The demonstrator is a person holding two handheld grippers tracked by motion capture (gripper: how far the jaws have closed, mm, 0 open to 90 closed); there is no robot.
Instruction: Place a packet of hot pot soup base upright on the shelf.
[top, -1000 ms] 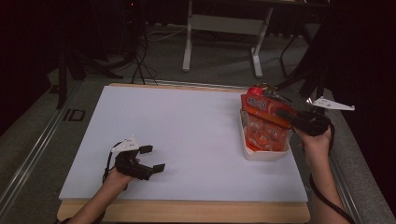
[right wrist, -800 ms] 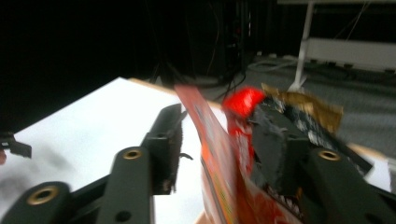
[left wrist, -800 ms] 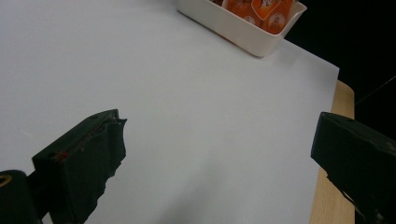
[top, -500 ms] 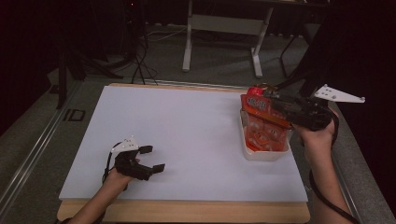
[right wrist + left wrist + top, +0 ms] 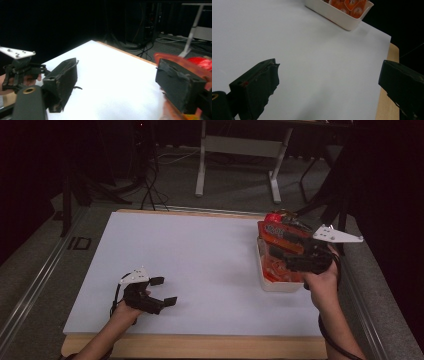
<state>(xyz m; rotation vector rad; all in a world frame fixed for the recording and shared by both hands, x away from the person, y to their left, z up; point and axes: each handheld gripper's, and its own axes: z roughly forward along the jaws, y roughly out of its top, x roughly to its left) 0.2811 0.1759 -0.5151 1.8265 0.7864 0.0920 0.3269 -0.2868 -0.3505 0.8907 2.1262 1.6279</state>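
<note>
Since the earlier frames, the right claw has drawn back toward the person over the white bin at the worktop's right edge, its jaws just opening, now spread with nothing pinched. An orange packet leans on the bin's far end beside them. Near the front left, the left claw rests spread and empty.
</note>
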